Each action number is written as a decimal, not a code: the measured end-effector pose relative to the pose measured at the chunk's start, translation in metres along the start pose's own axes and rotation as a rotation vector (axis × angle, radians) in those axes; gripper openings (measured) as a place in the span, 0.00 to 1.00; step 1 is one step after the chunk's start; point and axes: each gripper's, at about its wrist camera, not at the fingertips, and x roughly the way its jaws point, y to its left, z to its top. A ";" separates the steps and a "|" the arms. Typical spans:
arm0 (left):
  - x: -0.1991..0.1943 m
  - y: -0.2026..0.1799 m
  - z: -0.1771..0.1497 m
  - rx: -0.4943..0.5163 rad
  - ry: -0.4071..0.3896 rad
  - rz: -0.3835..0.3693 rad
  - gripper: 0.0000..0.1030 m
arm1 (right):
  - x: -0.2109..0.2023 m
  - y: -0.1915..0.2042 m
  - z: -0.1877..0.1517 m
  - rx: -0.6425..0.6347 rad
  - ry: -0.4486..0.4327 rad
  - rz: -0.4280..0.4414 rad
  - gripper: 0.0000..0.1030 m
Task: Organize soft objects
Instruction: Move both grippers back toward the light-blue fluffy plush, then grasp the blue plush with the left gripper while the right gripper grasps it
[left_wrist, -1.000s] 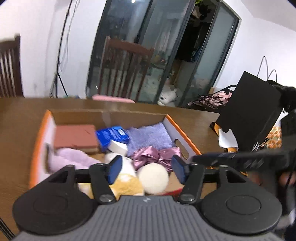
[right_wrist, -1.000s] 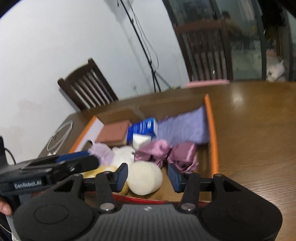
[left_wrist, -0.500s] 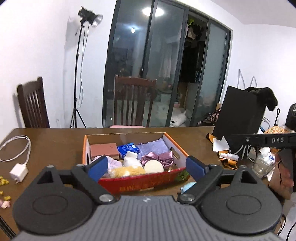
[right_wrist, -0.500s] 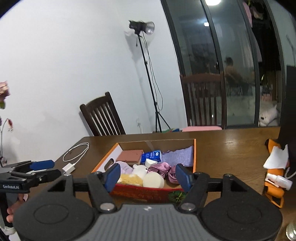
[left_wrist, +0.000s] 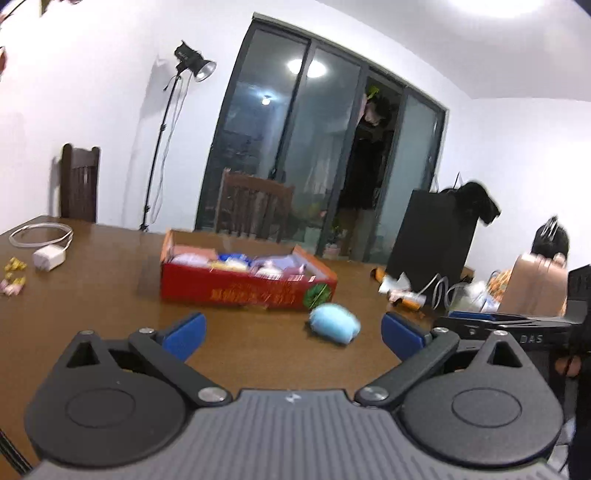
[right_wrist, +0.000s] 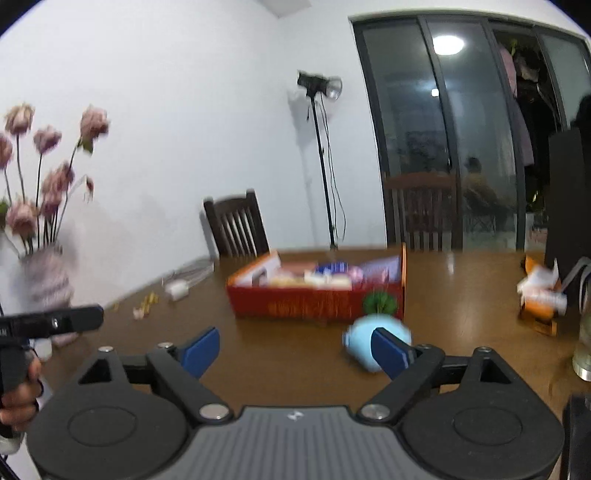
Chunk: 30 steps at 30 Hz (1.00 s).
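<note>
A red and orange cardboard box (left_wrist: 247, 290) (right_wrist: 314, 301) holding several soft things stands mid-table. A light blue soft ball (left_wrist: 334, 325) (right_wrist: 360, 338) lies on the wood in front of the box's right corner. My left gripper (left_wrist: 293, 334) hangs well back from the box, its jaws opening wide with nothing between them; the ball lies beyond its fingertips. My right gripper (right_wrist: 295, 349) is equally far back, its jaws opening and empty, and its right finger (right_wrist: 388, 350) overlaps the ball in the picture.
A white charger with cable (left_wrist: 48, 256) and small sweets (left_wrist: 14, 275) lie at the left. A black bag (left_wrist: 432, 236), orange packets (right_wrist: 541, 295) and a glass (right_wrist: 583, 343) crowd the right. A vase of pink flowers (right_wrist: 46, 280) stands at the left edge. Chairs surround the wooden table (left_wrist: 258, 343).
Both grippers pulled back from over the box, which now looks small and distant. Both jaws widened. The blue ball in front of the box came into view.
</note>
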 end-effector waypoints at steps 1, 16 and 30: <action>-0.001 0.000 -0.003 0.009 0.011 0.016 1.00 | -0.002 0.000 -0.009 0.013 0.010 0.006 0.86; 0.083 -0.004 0.001 0.006 0.093 0.076 1.00 | 0.049 -0.044 -0.038 0.103 0.086 -0.073 0.84; 0.274 -0.041 0.001 -0.170 0.370 -0.119 0.60 | 0.205 -0.155 0.011 0.305 0.184 -0.026 0.59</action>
